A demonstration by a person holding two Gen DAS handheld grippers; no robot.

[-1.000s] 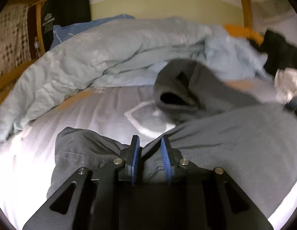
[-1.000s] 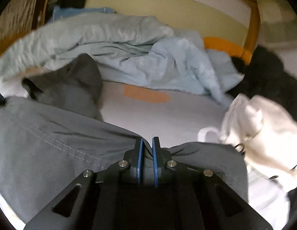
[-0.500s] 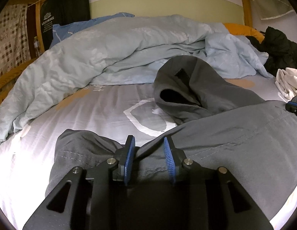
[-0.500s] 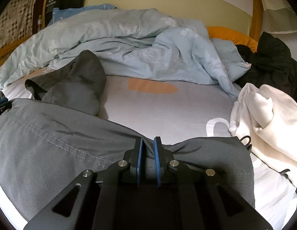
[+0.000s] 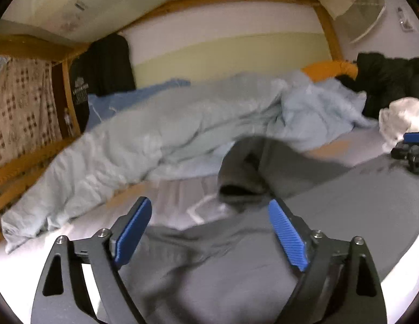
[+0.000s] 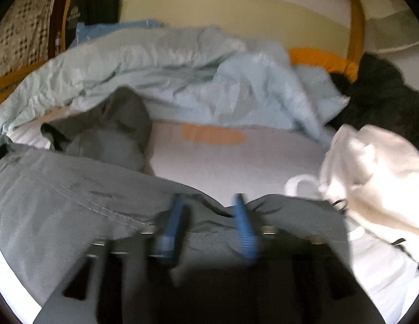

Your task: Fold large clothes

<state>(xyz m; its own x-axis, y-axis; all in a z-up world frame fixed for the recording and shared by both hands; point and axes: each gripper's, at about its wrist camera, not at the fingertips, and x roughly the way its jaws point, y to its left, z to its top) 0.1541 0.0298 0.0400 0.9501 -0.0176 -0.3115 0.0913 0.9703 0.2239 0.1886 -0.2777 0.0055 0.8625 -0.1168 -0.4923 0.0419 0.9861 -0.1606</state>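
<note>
The left gripper (image 5: 209, 232) has its jaws wide apart and opening, holding nothing; the grey garment (image 5: 263, 264) lies flat on the bed sheet (image 5: 177, 197) below and between the blue pads (image 5: 286, 233), not pressed by them. The right gripper (image 6: 209, 224) also has its jaws opening, blurred; the garment's near edge (image 6: 206, 232) sits bunched between its fingers, loose. The garment spreads across the near part of the bed, one sleeve (image 6: 112, 132) reaching far toward the pale blue duvet (image 6: 182, 75). A white garment (image 6: 371, 175) lies to the right.

Dim indoor light, motion blur throughout, fisheye warping and dark corners.
</note>
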